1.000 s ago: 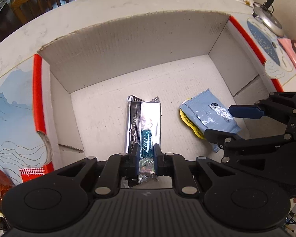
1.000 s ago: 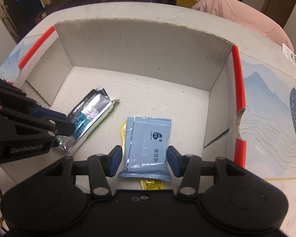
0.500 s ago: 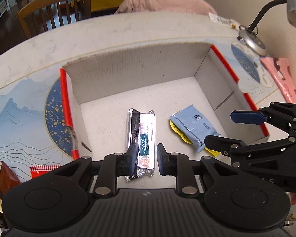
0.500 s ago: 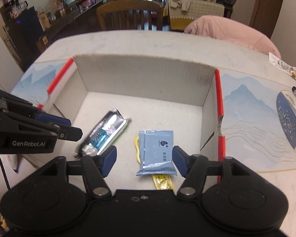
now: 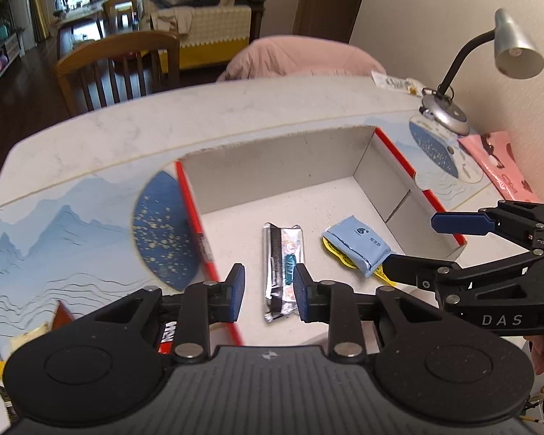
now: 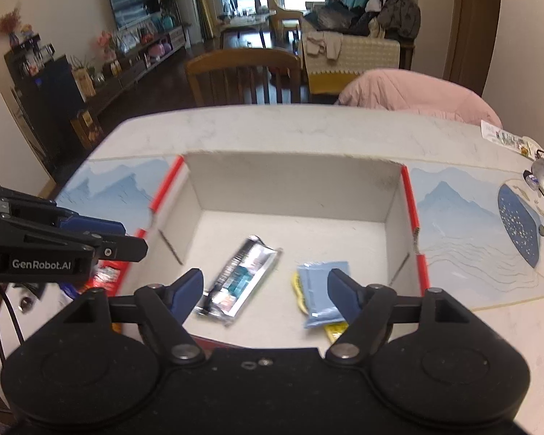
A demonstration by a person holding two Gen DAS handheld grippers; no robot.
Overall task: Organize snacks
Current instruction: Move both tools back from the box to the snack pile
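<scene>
Inside the cardboard box [image 6: 293, 185] on the table [image 6: 308, 127], a silver snack bar [image 6: 237, 284] lies flat next to a light blue packet [image 6: 317, 291] that sits on top of a yellow one [image 5: 335, 253]. Both grippers hang above the box, left gripper [image 5: 268, 291] and right gripper [image 6: 264, 295], jaws spread wide, holding nothing.
</scene>
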